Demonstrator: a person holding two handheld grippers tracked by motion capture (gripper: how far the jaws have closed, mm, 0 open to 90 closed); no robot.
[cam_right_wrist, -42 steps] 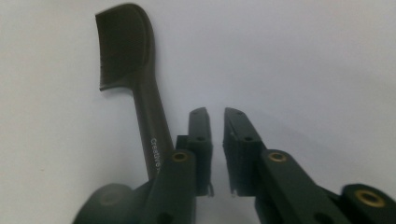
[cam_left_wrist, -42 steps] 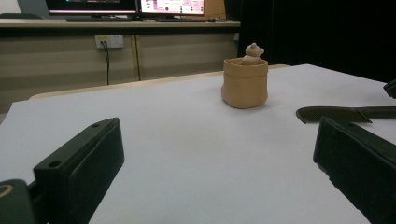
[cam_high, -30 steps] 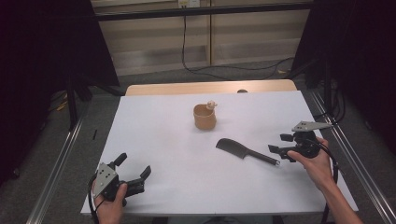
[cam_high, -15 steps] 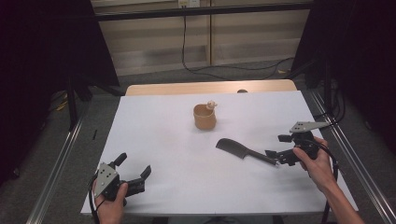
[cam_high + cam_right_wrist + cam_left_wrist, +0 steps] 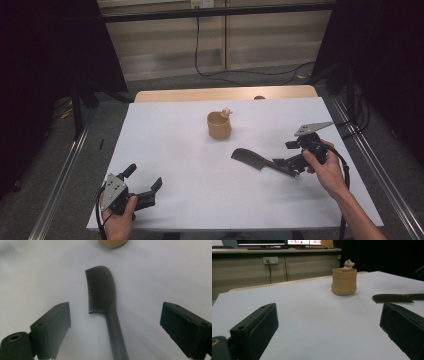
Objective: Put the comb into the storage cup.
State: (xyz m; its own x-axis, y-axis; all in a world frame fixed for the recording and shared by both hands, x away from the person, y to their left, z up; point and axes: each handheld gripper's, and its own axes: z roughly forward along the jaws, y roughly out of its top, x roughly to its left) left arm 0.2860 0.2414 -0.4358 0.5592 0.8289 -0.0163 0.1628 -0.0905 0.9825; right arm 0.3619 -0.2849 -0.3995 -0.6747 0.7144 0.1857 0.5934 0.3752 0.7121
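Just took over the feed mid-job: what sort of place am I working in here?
Most likely a lab or office recording station, not a home. A white-covered table stands between dark curtains, with computer monitors on a counter behind and a wall socket with trailing cable. Only a comb and small pot are set out.

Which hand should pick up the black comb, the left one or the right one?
Probably the right. The right gripper hangs over the comb's handle, its jaws just opened wide on either side, not pressing it. The left gripper sits at the table's near corner, far away.

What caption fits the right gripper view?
Open right gripper straddles the black comb lying flat on the white table.
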